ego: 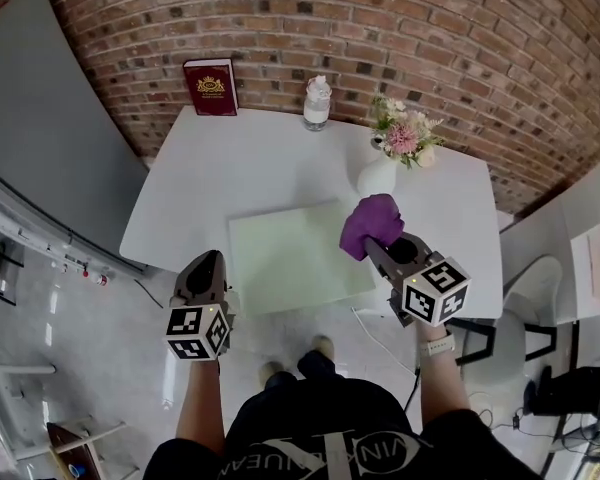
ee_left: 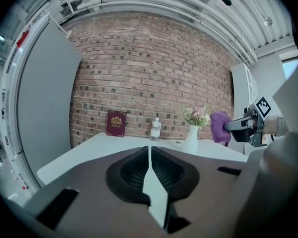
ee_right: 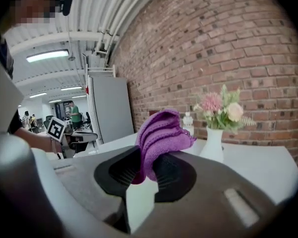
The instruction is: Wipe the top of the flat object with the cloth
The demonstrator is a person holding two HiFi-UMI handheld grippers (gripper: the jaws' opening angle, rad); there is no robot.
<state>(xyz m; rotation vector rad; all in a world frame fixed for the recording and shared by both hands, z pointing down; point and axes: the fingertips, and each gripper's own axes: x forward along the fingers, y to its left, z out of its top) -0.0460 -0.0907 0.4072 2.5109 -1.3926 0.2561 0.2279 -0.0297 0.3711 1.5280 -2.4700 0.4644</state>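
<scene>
Two pairs of jaws: my right gripper (ee_right: 148,170) pinches the bunched purple cloth (ee_right: 161,135), held up over the right edge of the pale green flat board (ego: 290,258). My left gripper (ee_left: 150,165) is closed on nothing, near the board's left corner on the white table (ego: 210,178).
</scene>
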